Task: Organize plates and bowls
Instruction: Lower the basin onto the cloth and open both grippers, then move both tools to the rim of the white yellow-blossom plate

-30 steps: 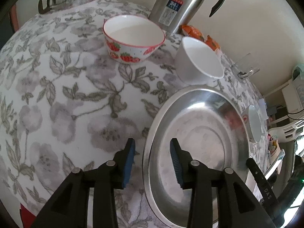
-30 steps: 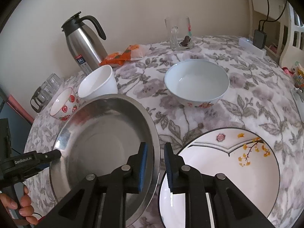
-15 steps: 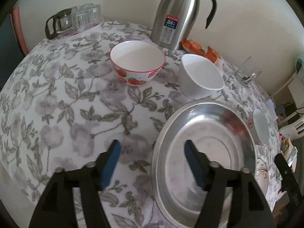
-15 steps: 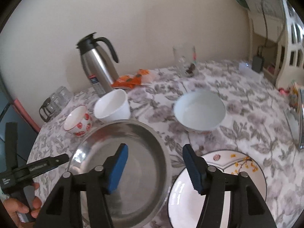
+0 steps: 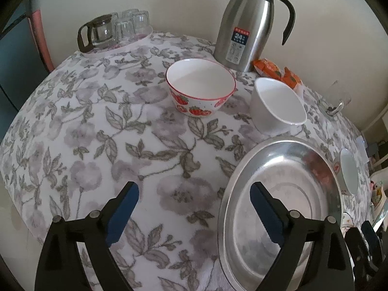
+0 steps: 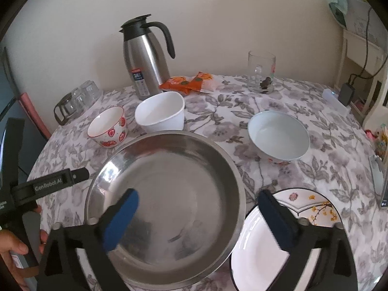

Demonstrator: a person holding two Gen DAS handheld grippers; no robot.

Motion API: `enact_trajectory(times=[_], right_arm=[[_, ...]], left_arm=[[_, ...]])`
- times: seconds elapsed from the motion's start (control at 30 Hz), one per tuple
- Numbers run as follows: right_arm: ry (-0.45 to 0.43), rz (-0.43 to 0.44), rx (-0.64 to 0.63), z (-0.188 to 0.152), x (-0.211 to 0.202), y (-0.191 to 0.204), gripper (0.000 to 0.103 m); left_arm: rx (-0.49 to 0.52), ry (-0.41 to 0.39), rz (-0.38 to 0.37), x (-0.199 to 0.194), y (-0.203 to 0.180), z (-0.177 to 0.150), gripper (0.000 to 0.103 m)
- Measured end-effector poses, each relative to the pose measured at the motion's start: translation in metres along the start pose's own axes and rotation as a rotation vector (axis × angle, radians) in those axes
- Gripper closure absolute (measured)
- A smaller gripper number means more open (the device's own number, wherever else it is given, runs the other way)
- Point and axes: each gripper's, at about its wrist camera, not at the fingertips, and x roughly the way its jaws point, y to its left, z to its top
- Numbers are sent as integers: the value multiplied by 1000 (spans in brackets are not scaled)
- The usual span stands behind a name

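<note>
A large steel plate (image 6: 169, 181) lies on the flowered tablecloth (image 5: 97, 133). My left gripper (image 5: 194, 211) hangs over the steel plate's (image 5: 278, 206) left rim. Its jaws are opening, with the rim between them untouched. My right gripper (image 6: 198, 218) straddles the plate's right rim. Its jaws are also opening and its pads are clear of the metal. Beside it lies a white painted plate (image 6: 315, 208). Behind stand a strawberry bowl (image 5: 201, 89), a white bowl (image 5: 276, 104) and a pale blue bowl (image 6: 278, 135).
A steel thermos jug (image 6: 145, 58), orange snack packets (image 6: 189, 83) and a glass mug (image 6: 262, 72) stand near the wall. Upturned glasses with a glass pot (image 5: 114, 29) occupy the far left. A person's hand (image 6: 12, 247) holds the left gripper's handle. The table edge curves close at the left.
Both grippers' jaws have spread wide from around the steel plate's rim. Both cameras have drawn back and tilted up, showing more of the table. The plate stays put.
</note>
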Motion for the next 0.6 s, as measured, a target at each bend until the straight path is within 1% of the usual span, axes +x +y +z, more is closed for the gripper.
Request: enact_trajectory(times=[0.17,0.33,0.5,0.53,0.6], right_arm=[[-5,-14,20,1,-3,-5,0],[-33,-43,55,4,-11,-18,0],[-71,-98,124,7,-27,-51,0],[-78,-106,146,8,-31,-62,0],[-83,-115,174,8,-37,-78,0]], left_arm=[[19,-42,-8,-9,-5,0,9],[56,-101,-52,-25,-21,-2,8],[102,-180,-147,-48,-41,-6,7],[112,-183,-169,-52,-44,-6,7],[138,-173,-250,-59,-55,-9,7]])
